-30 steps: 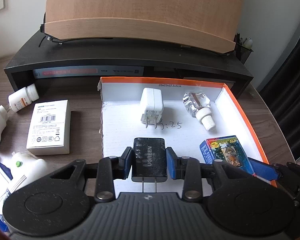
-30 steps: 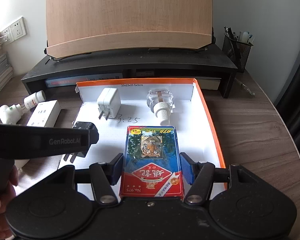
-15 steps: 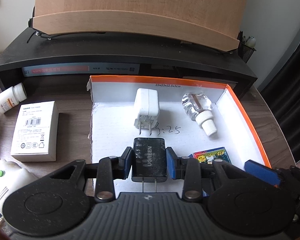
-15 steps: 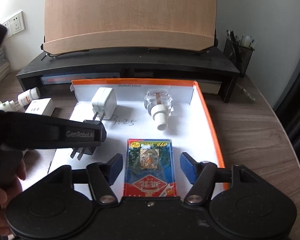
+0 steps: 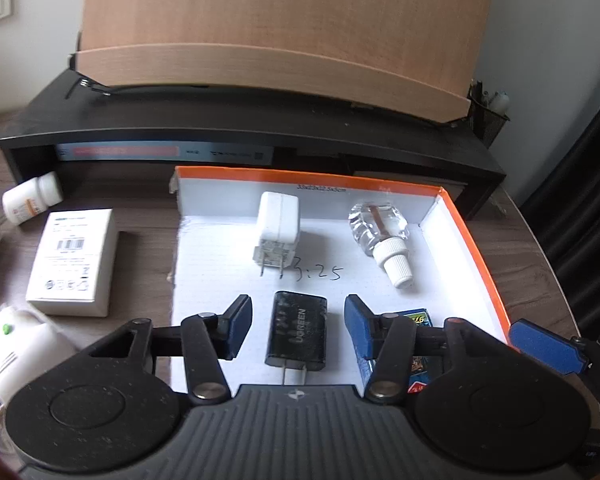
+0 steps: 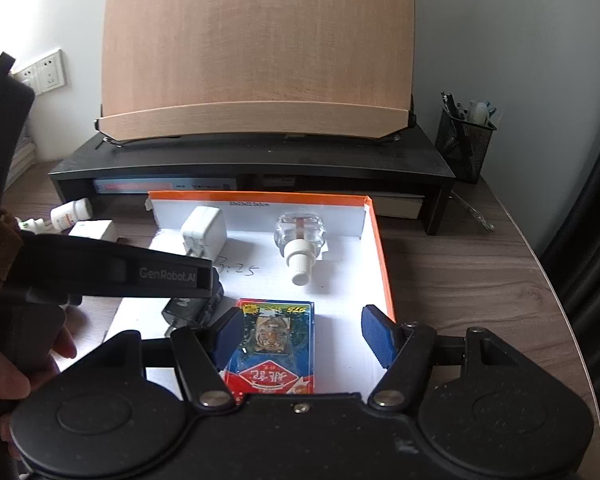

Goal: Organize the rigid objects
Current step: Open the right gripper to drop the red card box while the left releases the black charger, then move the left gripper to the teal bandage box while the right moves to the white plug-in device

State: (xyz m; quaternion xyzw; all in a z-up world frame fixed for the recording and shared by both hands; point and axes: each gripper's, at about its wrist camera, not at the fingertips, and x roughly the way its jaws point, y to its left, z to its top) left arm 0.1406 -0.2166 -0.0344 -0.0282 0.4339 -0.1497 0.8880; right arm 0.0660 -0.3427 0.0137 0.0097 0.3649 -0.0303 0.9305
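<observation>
Both grippers stand wide, gripping nothing — the left gripper (image 5: 298, 330) straddles the black charger (image 5: 297, 330), the right gripper (image 6: 302, 336) the card deck (image 6: 274, 346). Both things lie on the floor of the box (image 6: 380, 248) near its front edge; the white charger (image 5: 277, 228) and bottle (image 5: 380, 228) lie by its back wall.

Matt black plastic charger (image 5: 298, 330), glossy card box (image 6: 274, 346), clear plastic bottle (image 5: 378, 224), wood-grain table (image 6: 460, 280), white cardboard tray (image 5: 472, 256)

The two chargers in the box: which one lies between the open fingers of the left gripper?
The black charger, near the front of the box. The white charger lies farther back, near the rear wall, well beyond the left gripper.
</observation>
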